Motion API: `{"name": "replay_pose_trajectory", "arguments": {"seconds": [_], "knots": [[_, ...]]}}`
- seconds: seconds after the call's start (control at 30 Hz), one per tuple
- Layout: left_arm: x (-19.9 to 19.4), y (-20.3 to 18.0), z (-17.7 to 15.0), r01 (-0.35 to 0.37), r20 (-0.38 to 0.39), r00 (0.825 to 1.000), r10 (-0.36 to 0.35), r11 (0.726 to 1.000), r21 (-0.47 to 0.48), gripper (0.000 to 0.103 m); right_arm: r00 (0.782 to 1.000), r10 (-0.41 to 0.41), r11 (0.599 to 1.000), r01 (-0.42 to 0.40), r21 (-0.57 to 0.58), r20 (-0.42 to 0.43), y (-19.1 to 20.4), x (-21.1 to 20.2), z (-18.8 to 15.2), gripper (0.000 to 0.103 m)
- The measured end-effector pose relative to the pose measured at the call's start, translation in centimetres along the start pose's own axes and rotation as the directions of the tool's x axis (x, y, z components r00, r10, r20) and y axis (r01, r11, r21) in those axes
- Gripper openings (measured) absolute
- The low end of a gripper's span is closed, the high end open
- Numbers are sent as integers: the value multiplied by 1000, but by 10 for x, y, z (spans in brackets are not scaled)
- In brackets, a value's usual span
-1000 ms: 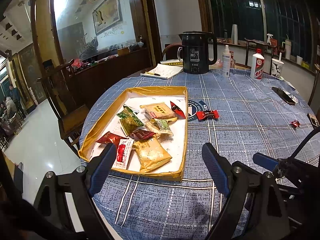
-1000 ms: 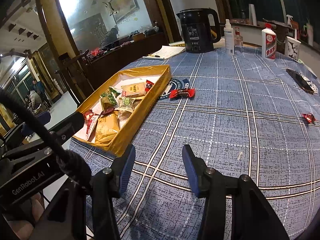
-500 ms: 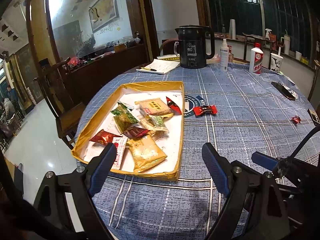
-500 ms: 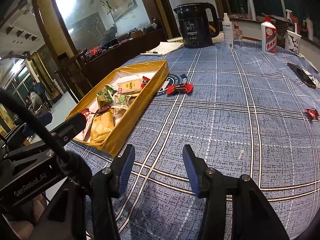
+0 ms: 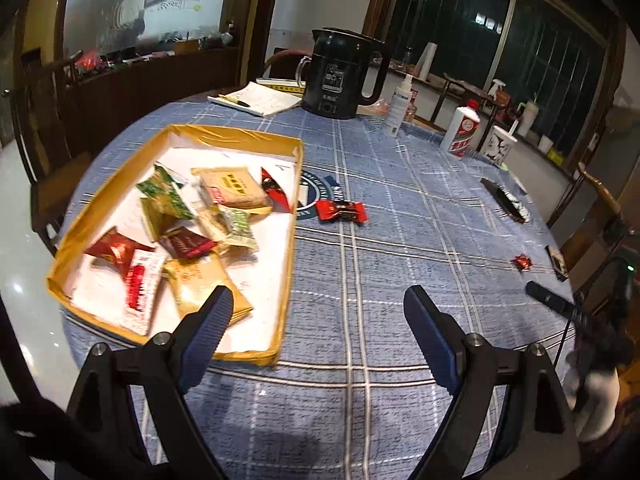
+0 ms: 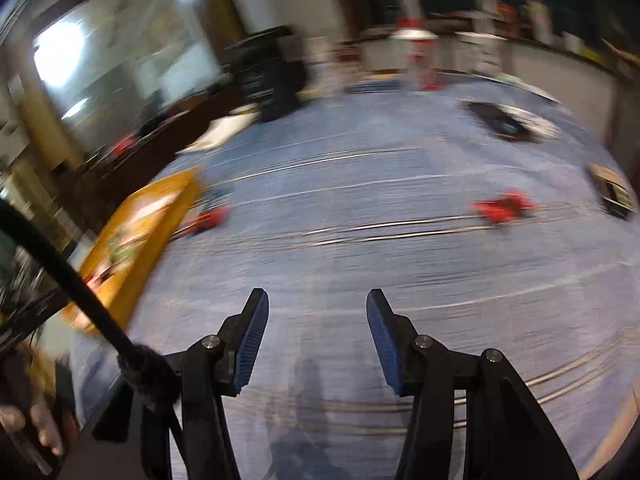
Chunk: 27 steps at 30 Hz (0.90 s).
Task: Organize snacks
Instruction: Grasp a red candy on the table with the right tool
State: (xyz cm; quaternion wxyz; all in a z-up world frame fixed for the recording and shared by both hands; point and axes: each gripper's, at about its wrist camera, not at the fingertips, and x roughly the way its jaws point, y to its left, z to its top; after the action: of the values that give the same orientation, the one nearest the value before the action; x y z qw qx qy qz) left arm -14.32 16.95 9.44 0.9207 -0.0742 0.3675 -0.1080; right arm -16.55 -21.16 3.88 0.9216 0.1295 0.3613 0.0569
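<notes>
Dim warm indoor light, dark windows (image 5: 552, 60), glare on glass wall (image 6: 120, 64), fisheye-bent edges — right view heavily motion-blurred, left view mostly sharp

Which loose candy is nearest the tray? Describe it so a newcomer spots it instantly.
Start at the shallow gold-walled tray of snack packets on the blue plaid tablecloth. Just outside its right wall, beside the round printed logo, lies a red twist-wrapped candy. It is longer than the small red candy far to the right, and has a dark band across its middle.
</notes>
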Motion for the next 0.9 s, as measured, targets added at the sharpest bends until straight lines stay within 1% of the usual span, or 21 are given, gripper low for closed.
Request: {"name": "replay_pose_trajectory", "arguments": {"seconds": [0.03, 0.07, 0.17, 0.27, 0.3, 0.43, 0.57, 0.73, 0.8, 0.87, 0.9], "knots": [[2, 0, 1, 7, 1, 1000, -7, 1000, -1, 87, 1000, -25, 999, 26, 37, -2, -18, -2, 4, 51], [4, -3, 1, 17, 3, 1000, -17, 1000, -3, 87, 999, -41, 994, 41, 97, -9, -44, -3, 11, 51], [9, -11, 3, 34, 2, 999, -34, 999, 6, 87, 1000, -16, 971, 20, 236, -18, -95, -2, 26, 51], [13, -15, 4, 40, -2, 999, -40, 999, 26, 87, 999, -20, 951, 29, 309, -31, -123, 6, 37, 51], [13, -16, 4, 41, -3, 999, -41, 999, 30, 87, 999, -22, 946, 33, 322, -36, -127, 10, 40, 51], [15, -16, 7, 41, -1, 999, -41, 999, 33, 87, 998, -29, 941, 45, 336, -53, -131, 27, 48, 51], [16, -16, 8, 45, -1, 999, -45, 998, 37, 87, 997, -41, 942, 62, 331, -71, -126, 45, 56, 51], [21, -16, 12, 47, -4, 999, -47, 998, 49, 87, 993, -98, 950, 115, 291, -70, -118, 60, 66, 51], [22, -15, 17, 45, 0, 999, -45, 997, 60, 87, 988, -133, 953, 148, 264, -72, -113, 65, 69, 51], [22, -14, 22, 49, 3, 999, -49, 997, 67, 87, 983, -170, 955, 183, 233, -75, -108, 70, 72, 43], [23, -14, 25, 55, 1, 998, -56, 996, 70, 87, 975, -207, 956, 219, 193, -83, -103, 76, 74, 29]]}}
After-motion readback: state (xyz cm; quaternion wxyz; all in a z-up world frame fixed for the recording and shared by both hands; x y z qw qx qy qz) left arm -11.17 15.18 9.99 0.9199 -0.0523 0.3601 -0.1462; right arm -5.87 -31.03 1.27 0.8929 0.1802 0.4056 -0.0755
